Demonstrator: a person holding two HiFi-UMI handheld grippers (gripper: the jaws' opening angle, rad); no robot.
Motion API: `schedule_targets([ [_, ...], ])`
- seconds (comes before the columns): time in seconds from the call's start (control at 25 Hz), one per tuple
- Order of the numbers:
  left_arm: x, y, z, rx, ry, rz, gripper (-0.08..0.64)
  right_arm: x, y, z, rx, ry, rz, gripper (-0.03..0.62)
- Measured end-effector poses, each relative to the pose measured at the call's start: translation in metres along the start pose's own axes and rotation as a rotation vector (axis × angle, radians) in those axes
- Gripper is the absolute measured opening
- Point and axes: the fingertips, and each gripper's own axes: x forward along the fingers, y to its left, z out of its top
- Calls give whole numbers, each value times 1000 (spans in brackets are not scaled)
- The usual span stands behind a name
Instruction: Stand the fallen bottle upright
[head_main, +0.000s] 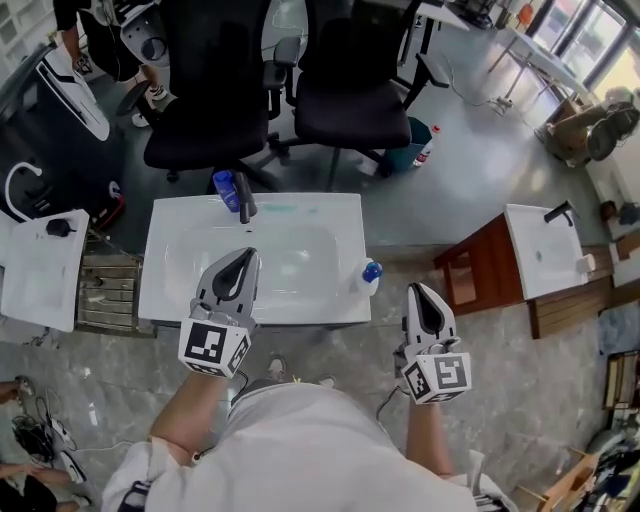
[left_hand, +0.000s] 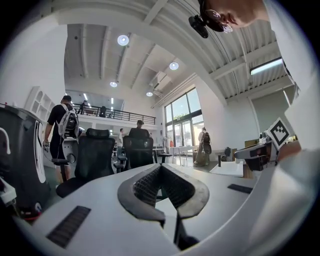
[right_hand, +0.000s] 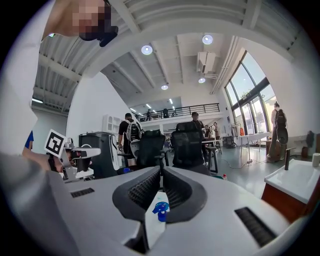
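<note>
A: Start at the left. What is the left gripper (head_main: 247, 253) doing?

B: It hangs over the front part of the white washbasin (head_main: 170, 225), pointing toward the black tap (head_main: 245, 197) at the back rim. In its own view the left gripper (left_hand: 161, 167) has its jaws closed tip to tip, with nothing between the ribbed pads.

A: Anything beside the tap?

B: A blue container (head_main: 226, 188) stands just left of it. Behind the basin are two black office chairs (head_main: 215, 90).

A: And the bottle?

B: The bottle (head_main: 366, 277) is white with a blue cap. It stands upright on the front right corner of the basin rim, with no gripper touching it.

A: So the right gripper isn't on it?

B: No. The right gripper (head_main: 420, 290) is off the right side of the basin, near the bottle but apart from it. In the right gripper view, the right gripper (right_hand: 161, 170) has its jaw tips together and grips nothing. The bottle (right_hand: 158, 212) shows through the gap below them, farther off.

A: Farther right?

B: A second basin (head_main: 535, 250) on a wooden cabinet (head_main: 480, 270).
</note>
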Motion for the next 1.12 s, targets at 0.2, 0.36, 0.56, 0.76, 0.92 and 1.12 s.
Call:
schedule_targets([
  [0.2,-21,7,23,-9,-36,26,18,-8,-16,5,11,2,-55,46],
  [0.36,-37,19,39,-15,-59,58,18,-19,-29,9,17,1,-103,46],
  [0.56,-52,30,44,-29,-75,89,18,-28,-41,11,21,-3,-153,46],
  [0.76,-64,35,43,-41,-70,95,18,-35,-42,12,29,-4,-185,46],
  [0.92,-65,41,38,-49,-67,100,18,-36,-40,11,30,-13,-199,46],
  [1.12,-58,42,36,-54,-91,92,18,-36,-35,11,23,-23,-214,46],
])
